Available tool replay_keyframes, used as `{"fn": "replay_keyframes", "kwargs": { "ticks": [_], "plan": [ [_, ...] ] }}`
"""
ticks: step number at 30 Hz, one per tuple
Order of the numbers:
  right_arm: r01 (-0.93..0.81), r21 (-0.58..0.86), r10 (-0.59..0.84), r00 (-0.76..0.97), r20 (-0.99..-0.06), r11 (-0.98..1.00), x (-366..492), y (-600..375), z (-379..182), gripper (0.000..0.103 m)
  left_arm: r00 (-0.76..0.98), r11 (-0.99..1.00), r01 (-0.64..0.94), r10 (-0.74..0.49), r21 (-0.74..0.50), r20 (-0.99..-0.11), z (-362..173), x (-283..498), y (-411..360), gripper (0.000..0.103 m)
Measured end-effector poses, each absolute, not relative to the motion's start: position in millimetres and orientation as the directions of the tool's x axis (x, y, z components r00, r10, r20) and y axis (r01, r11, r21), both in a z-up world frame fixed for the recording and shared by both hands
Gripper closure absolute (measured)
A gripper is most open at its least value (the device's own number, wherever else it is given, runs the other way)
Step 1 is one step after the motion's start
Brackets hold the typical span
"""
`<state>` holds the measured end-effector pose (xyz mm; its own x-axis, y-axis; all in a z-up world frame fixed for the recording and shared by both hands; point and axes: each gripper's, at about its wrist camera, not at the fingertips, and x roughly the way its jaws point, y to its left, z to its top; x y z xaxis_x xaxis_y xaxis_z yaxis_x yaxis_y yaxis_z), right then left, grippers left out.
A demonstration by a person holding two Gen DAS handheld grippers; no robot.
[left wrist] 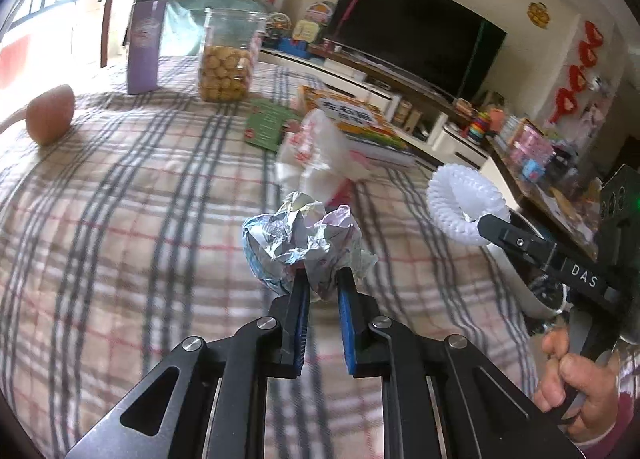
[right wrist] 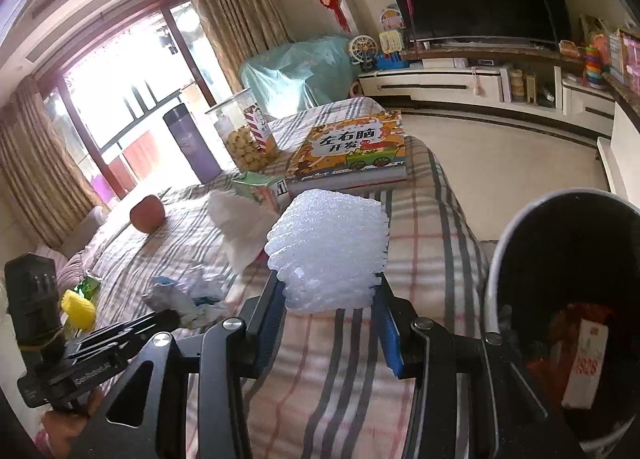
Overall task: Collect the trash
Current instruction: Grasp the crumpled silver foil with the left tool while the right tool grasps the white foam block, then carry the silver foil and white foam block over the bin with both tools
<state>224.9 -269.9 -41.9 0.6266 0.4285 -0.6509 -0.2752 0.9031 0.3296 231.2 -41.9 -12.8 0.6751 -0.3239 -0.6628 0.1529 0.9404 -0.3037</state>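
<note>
A crumpled ball of paper (left wrist: 304, 243) is pinched between the blue pads of my left gripper (left wrist: 323, 283), just above the plaid cloth (left wrist: 120, 219). My right gripper (right wrist: 332, 291) is shut on a white foam net sleeve (right wrist: 328, 251), also held off the cloth. In the left wrist view the foam net (left wrist: 464, 207) hangs at the right, on the right gripper's finger (left wrist: 500, 231). In the right wrist view the left gripper (right wrist: 160, 319) shows at lower left with the crumpled paper (right wrist: 188, 291). A dark trash bin (right wrist: 496, 259) with red scraps inside stands right of the foam net.
On the cloth lie a white plastic bag (left wrist: 316, 147), a colourful book (right wrist: 352, 147), a green card (left wrist: 268, 127), a cookie jar (left wrist: 226, 55), a purple bottle (left wrist: 146, 39) and an apple (right wrist: 147, 213). A yellow item (right wrist: 78, 307) sits at the left edge.
</note>
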Motion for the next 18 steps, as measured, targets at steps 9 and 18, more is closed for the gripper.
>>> {"fn": "replay_keyframes", "kwargs": {
  "ticks": [9,18],
  "plan": [
    [-0.237,0.338,0.407,0.659,-0.633,0.911,191.6,-301.6,-29.1,0.059,0.654,0.918,0.249,-0.394,-0.308,-0.646,-3.8,219.6,-73.0,0.091],
    [-0.168,0.347,0.359,0.702,-0.615,0.923,166.6,-342.4,-18.8,0.059,0.626,0.895,0.324,-0.447,-0.308,-0.639,-0.4,221.3,-101.7,0.091]
  ]
}}
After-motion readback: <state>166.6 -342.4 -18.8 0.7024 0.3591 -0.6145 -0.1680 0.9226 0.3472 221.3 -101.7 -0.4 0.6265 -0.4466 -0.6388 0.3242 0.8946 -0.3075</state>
